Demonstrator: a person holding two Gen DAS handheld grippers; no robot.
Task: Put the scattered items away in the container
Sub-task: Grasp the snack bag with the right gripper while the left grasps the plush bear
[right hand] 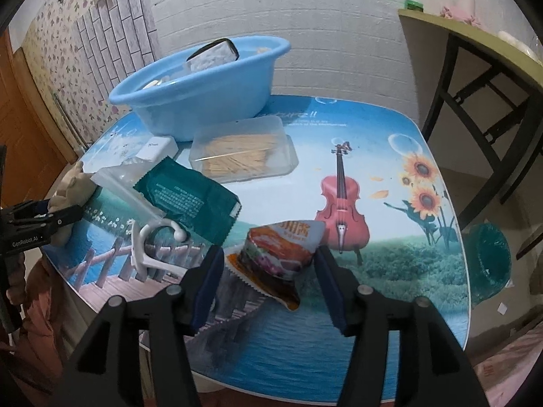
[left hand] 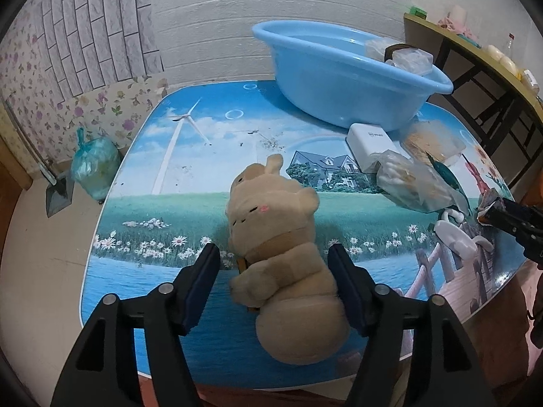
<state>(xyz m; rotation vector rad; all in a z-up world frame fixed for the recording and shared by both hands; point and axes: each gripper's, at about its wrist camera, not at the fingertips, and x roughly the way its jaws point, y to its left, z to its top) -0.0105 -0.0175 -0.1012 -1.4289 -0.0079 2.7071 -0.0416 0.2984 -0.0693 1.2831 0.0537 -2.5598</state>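
Note:
A tan plush bear (left hand: 281, 257) lies on the picture-printed table between the fingers of my left gripper (left hand: 275, 264), which is open around it; its right pad touches the bear. My right gripper (right hand: 269, 266) is open around an orange snack packet (right hand: 276, 254) on the table. The blue basin (left hand: 342, 78) stands at the back and holds a few bagged items; it also shows in the right wrist view (right hand: 200, 84). Scattered nearby are a green packet (right hand: 193, 200), a clear box of toothpicks (right hand: 242, 154), a white box (left hand: 370, 146), a bag of cotton swabs (left hand: 407, 179) and a white hook (right hand: 149, 247).
The table (right hand: 390, 322) stands by a white brick wall. A dark-framed side table (right hand: 475, 78) stands at the right. A green waste bin (right hand: 488, 264) sits on the floor to the right. A tied plastic bag (left hand: 95, 169) and a dustpan (left hand: 57, 193) sit on the floor to the left.

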